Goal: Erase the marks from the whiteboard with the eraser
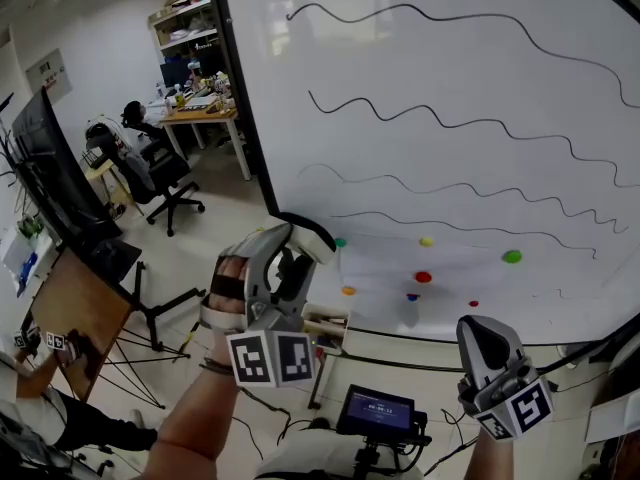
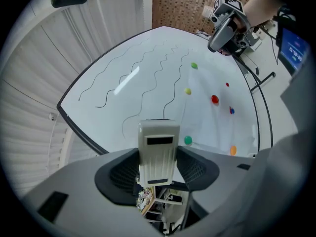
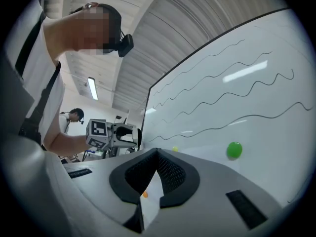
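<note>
1. The left claw (image 1: 298, 253) grips the eraser (image 2: 158, 151), held near the whiteboard's (image 1: 450, 168) lower left corner.
2. The right claw (image 1: 488, 340) is closed with nothing in it, low beside the board.
3. Wavy lines (image 1: 440, 118) cross the board.

Glossy whiteboard (image 1: 450, 68); ribbed matt plastic eraser (image 2: 158, 152).

An office-like lab workroom: a large whiteboard (image 1: 450, 168) rises just ahead of the left gripper (image 1: 300, 253), while farther off to its left stand a swivel chair (image 1: 165, 176), a cluttered desk (image 1: 205, 116) and shelving (image 1: 185, 20).
</note>
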Motion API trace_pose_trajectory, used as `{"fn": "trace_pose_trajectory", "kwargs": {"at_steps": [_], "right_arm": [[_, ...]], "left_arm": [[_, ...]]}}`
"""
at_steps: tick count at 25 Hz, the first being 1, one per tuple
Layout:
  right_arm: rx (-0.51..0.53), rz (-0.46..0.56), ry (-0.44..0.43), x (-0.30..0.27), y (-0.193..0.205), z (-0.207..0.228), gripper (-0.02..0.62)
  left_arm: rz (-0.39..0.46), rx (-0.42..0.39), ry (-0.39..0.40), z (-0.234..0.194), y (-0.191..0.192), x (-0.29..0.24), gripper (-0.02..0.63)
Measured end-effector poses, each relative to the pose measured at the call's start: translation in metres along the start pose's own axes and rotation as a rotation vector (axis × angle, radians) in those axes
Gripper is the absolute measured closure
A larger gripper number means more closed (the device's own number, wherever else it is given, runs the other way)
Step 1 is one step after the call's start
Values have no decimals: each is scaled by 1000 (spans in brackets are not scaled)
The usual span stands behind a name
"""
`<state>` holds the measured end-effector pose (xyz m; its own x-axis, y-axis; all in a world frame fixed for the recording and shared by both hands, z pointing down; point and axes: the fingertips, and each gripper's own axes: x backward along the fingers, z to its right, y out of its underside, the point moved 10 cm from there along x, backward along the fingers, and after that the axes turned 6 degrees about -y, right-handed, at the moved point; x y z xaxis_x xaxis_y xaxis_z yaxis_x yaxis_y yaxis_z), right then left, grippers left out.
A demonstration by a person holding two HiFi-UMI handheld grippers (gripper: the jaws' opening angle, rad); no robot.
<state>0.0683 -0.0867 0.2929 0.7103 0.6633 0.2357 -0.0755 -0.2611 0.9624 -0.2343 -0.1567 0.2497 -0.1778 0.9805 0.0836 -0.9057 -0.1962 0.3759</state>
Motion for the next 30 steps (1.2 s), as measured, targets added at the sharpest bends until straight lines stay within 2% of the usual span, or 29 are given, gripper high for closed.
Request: {"fn": "trace_pose_trajectory", "kwargs": {"at_steps": [5,17,22,26,30], "right_arm": [[-16,16,-21,-12,-1,1,589],[-22,21,-34,-12,1,8,589],[-29,11,-30,-13,5,4,589],[-32,14,-30,-13,7,4,589],[-41,12,-14,-10,10,5,589]], "left_arm": [[-6,-21,3,-2,-2,-12,341],[66,-89,-5,4,-8,-33,339],[133,-158,-31,10,-5,-33,345],[171,-228,-13,13,0,-31,354],[152,-199,1,12,2,-32,356]]}}
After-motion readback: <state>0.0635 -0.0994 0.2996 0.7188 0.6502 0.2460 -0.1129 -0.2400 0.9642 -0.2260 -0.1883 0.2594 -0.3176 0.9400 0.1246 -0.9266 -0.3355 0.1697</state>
